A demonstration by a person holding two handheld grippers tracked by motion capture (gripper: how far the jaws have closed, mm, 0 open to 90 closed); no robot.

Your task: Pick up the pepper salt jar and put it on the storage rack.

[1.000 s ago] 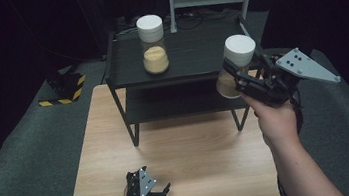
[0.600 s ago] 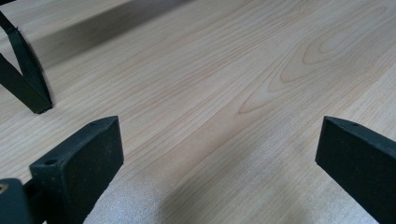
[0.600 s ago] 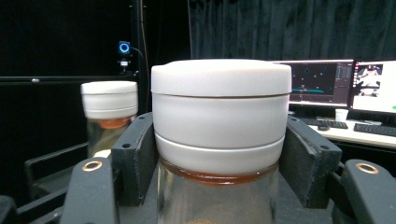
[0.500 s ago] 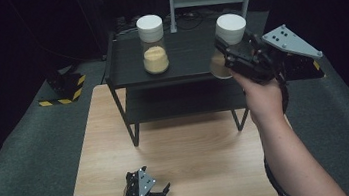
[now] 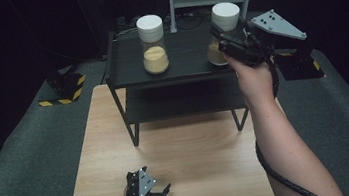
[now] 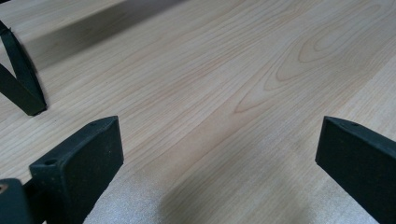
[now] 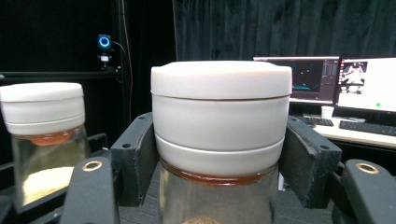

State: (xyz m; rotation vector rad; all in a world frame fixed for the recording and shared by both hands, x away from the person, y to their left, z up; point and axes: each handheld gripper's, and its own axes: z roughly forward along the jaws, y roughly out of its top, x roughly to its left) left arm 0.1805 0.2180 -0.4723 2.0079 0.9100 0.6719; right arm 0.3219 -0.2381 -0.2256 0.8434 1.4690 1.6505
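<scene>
The wooden bench (image 5: 168,144) carries a black shelf (image 5: 179,67) at its far edge. On the shelf's top right, the right tool (image 5: 229,46) clamps jar 2 (image 5: 224,26) below its lid, keeping it upright beside jar 1 (image 5: 152,43). Near left, the left tool (image 5: 162,195) rests wide open, empty.

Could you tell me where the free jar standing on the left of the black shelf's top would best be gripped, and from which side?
Probably around the white lid of the free jar, or just below it, coming level from the near edge of the shelf. It stands upright with open space around it, and the right gripper clamps the other jar the same way, jaws on either side of its lid.
</scene>
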